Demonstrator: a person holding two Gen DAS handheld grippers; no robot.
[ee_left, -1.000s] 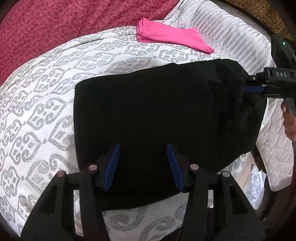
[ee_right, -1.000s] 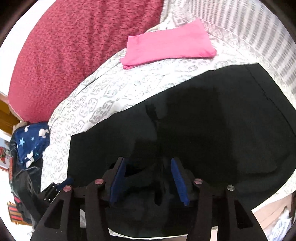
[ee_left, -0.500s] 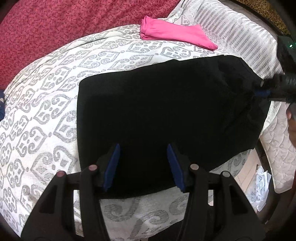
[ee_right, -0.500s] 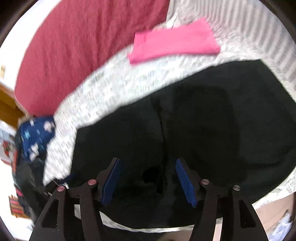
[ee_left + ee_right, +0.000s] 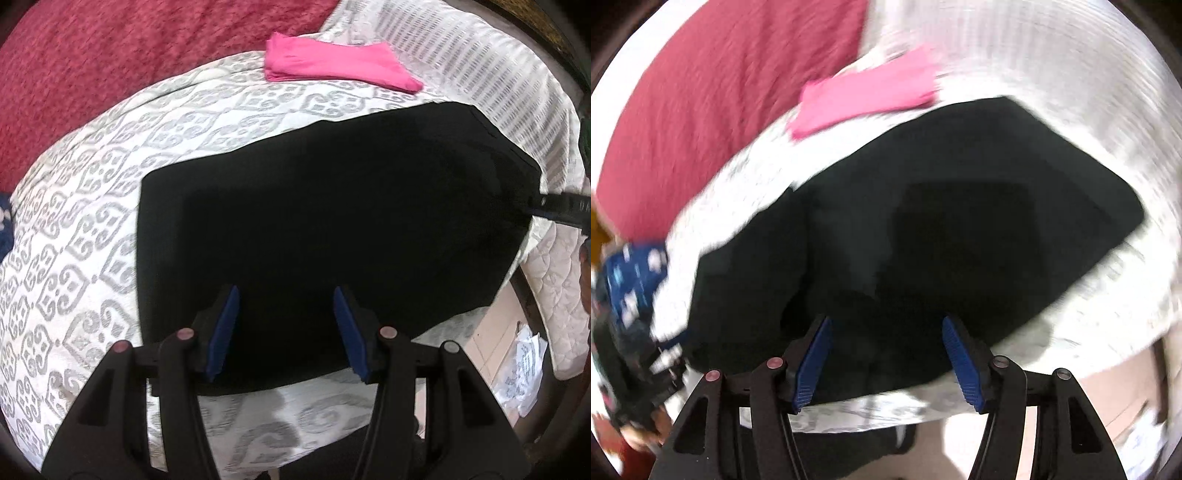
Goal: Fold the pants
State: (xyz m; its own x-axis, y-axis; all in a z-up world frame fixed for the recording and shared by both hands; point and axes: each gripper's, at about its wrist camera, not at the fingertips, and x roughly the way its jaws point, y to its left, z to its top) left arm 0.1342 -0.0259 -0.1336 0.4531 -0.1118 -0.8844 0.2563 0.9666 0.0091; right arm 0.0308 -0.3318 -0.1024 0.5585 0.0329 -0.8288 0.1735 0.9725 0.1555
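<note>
The black pants (image 5: 325, 229) lie folded flat as a wide dark block on the white patterned bedspread (image 5: 81, 236). My left gripper (image 5: 286, 332) is open and empty, its blue pads above the near edge of the pants. My right gripper (image 5: 886, 360) is open and empty above the pants (image 5: 923, 229) near their front edge; that view is blurred by motion. The right gripper's tip (image 5: 561, 206) shows at the right end of the pants in the left wrist view.
A folded pink garment (image 5: 332, 66) lies at the back of the bed, with a red blanket (image 5: 92, 62) at far left. A blue starred cloth (image 5: 635, 273) is at the left. The bed edge and floor with paper scraps (image 5: 524, 369) are at right.
Both grippers have drawn back and up from the pants. The right gripper's jaws have widened and let go of the cloth; its view now swings fast. The pants lie flatter.
</note>
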